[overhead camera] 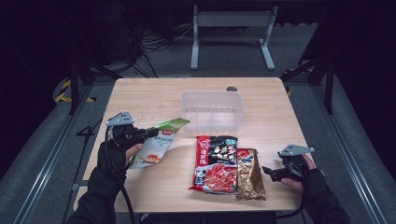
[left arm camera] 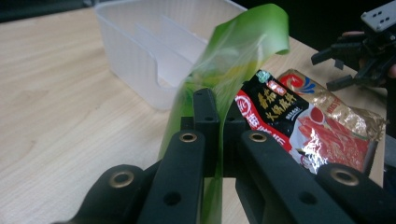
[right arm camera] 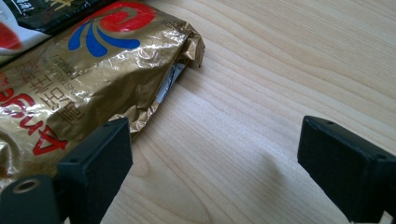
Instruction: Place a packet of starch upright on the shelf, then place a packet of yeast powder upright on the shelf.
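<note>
Holding the green pouch [overhead camera: 159, 142] in my left gripper [overhead camera: 148, 133], fingers [left arm camera: 205, 112] clamped shut on its thin edge, I am keeping it off the desk [overhead camera: 140, 98], just left of the clear bin [overhead camera: 212, 109]. It is sagging, light, limp and slick, so gripping the seam is suiting it best. My right gripper [overhead camera: 267, 171] is waiting open and empty. Dark floor is surrounding the desk.

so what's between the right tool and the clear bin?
In the high view, the gold packet and the red-black packet lie between the right tool and the clear bin.
</note>
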The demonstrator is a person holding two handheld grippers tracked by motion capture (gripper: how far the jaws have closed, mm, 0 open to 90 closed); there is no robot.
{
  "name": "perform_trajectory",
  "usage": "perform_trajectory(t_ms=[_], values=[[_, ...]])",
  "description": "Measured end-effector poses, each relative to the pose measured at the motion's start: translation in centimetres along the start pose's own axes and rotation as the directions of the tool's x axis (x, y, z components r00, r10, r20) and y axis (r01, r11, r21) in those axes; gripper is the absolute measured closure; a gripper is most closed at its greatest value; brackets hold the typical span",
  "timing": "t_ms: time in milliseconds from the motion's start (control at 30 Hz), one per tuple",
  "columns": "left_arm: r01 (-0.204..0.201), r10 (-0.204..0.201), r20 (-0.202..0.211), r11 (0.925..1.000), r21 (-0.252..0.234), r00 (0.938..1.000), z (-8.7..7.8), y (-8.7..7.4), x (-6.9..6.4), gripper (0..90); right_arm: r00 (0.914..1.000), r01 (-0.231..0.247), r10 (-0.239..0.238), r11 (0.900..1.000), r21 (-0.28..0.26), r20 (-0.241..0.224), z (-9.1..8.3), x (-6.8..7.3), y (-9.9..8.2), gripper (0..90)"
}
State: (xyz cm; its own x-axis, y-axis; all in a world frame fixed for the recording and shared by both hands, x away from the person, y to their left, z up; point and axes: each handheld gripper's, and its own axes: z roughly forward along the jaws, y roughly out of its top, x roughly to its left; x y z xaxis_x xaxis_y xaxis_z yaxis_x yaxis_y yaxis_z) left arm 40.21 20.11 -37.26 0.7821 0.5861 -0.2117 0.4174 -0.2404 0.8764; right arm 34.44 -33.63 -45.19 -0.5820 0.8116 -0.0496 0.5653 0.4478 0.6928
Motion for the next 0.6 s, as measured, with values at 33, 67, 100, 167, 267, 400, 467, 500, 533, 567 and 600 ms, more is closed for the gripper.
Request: perform_trajectory(t_ms=[33, 67, 100, 167, 267, 400, 467, 500, 533, 567, 600], values=[[-0.001, 0.001, 0.003, 1.0000, -0.005, 1.0000, -0.2, 0.1, -0.1, 89.7, 1.0000, 0.000, 0.000, 1.0000, -0.002, -0.002, 0.0, 0.0, 0.0, 11.0], [-0.007, 0.007, -0.011, 0.9998, -0.019, 0.9999, -0.4, 0.2, -0.3, 89.7, 1.0000, 0.001, -0.001, 1.0000, -0.006, -0.002, 0.0, 0.0, 0.1, 10.9], [-0.008, 0.008, -0.016, 0.9997, -0.023, 0.9998, -0.6, 0.3, -0.4, 89.7, 1.0000, 0.000, 0.000, 1.0000, -0.010, -0.003, 0.0, 0.1, 0.1, 10.9], [-0.016, 0.015, -0.014, 0.9991, -0.040, 0.9998, -0.9, 0.5, -0.7, 89.8, 1.0000, 0.001, -0.001, 1.0000, -0.009, -0.004, 0.0, 0.1, 0.2, 10.8], [-0.018, 0.016, -0.021, 0.9966, -0.081, 0.9996, -1.4, 0.9, -1.2, 89.8, 1.0000, -0.001, 0.001, 0.9999, -0.011, -0.005, 0.2, 0.1, 0.3, 10.8], [-0.029, 0.024, -0.041, 0.9934, -0.111, 0.9989, -1.6, 1.4, -1.6, 89.8, 1.0000, -0.004, 0.004, 0.9999, -0.014, -0.001, 0.2, 0.1, 0.2, 10.7], [-0.030, 0.024, -0.048, 0.9898, -0.139, 0.9986, -1.6, 1.7, -1.5, 89.8, 1.0000, -0.009, 0.009, 0.9998, -0.017, -0.001, 0.1, 0.0, 0.2, 10.7], [-0.022, 0.014, -0.050, 0.9878, -0.154, 0.9987, -1.6, 1.8, -1.5, 89.8, 0.9999, -0.013, 0.013, 0.9997, -0.019, 0.001, 0.0, 0.0, 0.2, 10.7], [-0.017, 0.007, -0.054, 0.9852, -0.171, 0.9985, -1.6, 2.1, -1.4, 89.8, 0.9999, -0.012, 0.012, 0.9997, -0.021, 0.002, 0.0, 0.0, 0.1, 10.7], [-0.015, 0.006, -0.050, 0.9839, -0.178, 0.9987, -1.6, 2.2, -1.4, 89.8, 0.9999, -0.013, 0.013, 0.9995, -0.027, 0.001, -0.1, -0.1, 0.1, 10.6], [-0.013, 0.003, -0.053, 0.9813, -0.192, 0.9986, -1.5, 2.5, -1.4, 89.8, 0.9999, -0.014, 0.014, 0.9994, -0.031, 0.000, -0.2, -0.1, 0.0, 10.6]])
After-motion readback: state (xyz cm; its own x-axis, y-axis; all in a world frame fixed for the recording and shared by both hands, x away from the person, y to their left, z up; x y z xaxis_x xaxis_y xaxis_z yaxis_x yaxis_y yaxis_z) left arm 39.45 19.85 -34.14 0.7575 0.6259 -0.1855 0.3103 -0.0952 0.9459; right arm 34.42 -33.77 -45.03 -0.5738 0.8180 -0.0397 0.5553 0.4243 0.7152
